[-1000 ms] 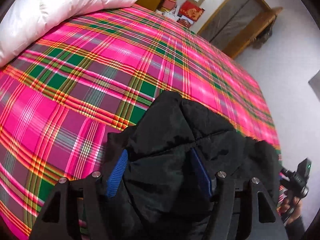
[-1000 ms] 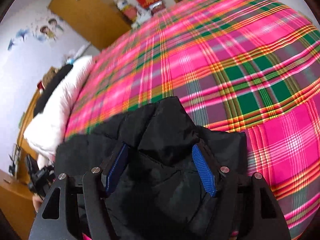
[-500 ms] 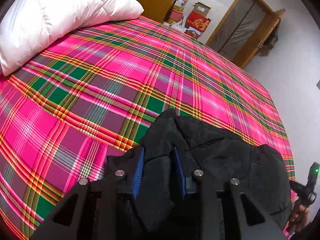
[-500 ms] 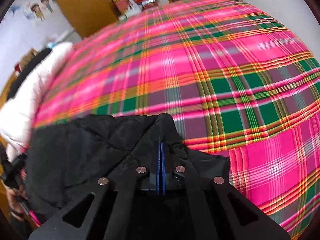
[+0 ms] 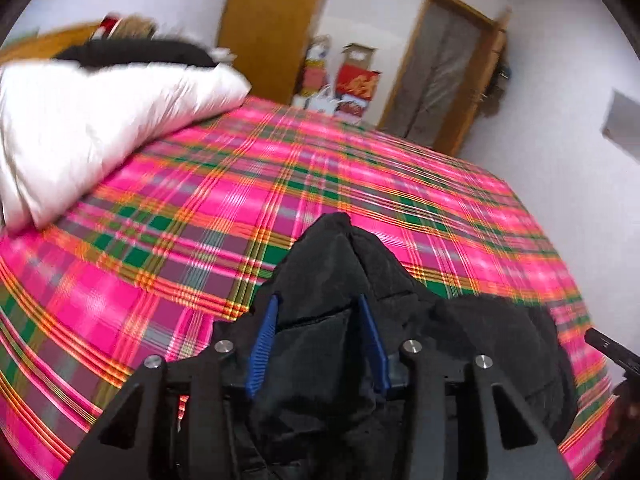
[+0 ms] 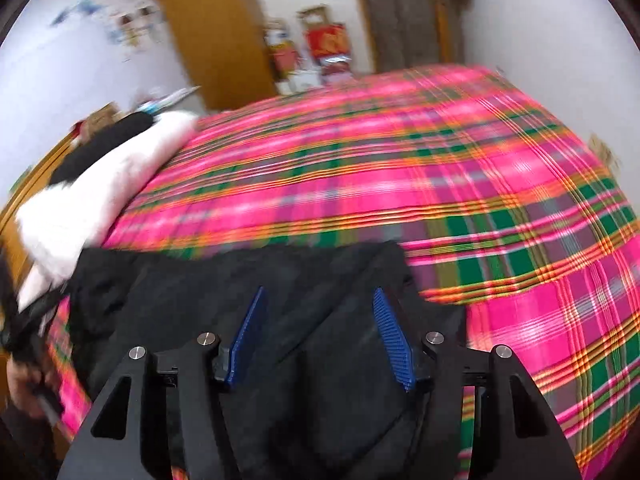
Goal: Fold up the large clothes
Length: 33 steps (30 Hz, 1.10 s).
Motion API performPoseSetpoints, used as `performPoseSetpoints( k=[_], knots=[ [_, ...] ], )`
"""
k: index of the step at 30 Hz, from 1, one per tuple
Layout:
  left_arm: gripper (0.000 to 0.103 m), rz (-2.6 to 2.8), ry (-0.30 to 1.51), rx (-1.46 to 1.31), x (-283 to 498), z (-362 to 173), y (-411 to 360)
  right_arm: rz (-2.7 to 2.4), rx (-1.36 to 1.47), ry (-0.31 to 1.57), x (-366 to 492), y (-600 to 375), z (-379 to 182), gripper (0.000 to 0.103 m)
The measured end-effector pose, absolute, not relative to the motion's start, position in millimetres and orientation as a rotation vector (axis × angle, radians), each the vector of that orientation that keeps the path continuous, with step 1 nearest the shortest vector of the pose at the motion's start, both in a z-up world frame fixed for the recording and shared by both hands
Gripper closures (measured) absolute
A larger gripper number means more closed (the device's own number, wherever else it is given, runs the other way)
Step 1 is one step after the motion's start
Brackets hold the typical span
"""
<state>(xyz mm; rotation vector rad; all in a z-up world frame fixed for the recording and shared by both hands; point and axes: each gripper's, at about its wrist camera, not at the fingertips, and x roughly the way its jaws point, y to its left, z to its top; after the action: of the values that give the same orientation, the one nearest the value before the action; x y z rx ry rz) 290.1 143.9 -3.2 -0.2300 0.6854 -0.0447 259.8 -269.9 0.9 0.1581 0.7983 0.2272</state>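
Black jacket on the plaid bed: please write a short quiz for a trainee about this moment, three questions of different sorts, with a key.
1. True or false: the right gripper has its fingers apart above the black jacket.
2. Besides the jacket, what lies on the plaid bed cover? A) a white quilt B) a blue towel C) an open suitcase
3. Fill in: jacket fabric rises between the two ___ pads of the left gripper.

Key: 1 true; 2 A, the white quilt; 3 blue.
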Motion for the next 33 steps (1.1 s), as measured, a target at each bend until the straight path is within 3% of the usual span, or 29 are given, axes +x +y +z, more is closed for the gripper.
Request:
performPoseSetpoints(
  k=[7,12,14,21,24,29,33],
  knots=[
    [0.059,0.079,0.726,-0.215,302.0,-16.3,164.0,0.273,-0.025,0.931,269.6,-199.1,-72.0,0.046],
    [0.059,-0.023,0.686,-0.233,294.5,-5.9,150.8,0.212,0.001,0.968,318.1,-202.4,-81.3,0.046],
    [0.053,-0.159,0.684,-0.212,291.8,-3.3,129.8,0.198,-0.001,0.972,328.9,-202.7,-82.4,0.046],
    [0.052,-0.345,0.87,-0.008,307.1,-52.9,60.3,0.2,0.067,0.963,316.9,-217.0,-68.5,0.046],
    [0.051,-0.312,0.882,-0.055,318.6,-60.8,65.7,0.183,0.041,0.886,297.5,-223.1,-52.6,0.046],
    [0.052,-0.233,0.861,-0.144,325.1,-64.1,89.4,0.043,0.067,0.904,288.1,-271.4,-85.9,0.046],
    [0.061,-0.17,0.843,-0.137,334.4,-79.3,99.1,0.034,0.148,0.897,282.1,-292.3,-105.0,0.047]
  ],
)
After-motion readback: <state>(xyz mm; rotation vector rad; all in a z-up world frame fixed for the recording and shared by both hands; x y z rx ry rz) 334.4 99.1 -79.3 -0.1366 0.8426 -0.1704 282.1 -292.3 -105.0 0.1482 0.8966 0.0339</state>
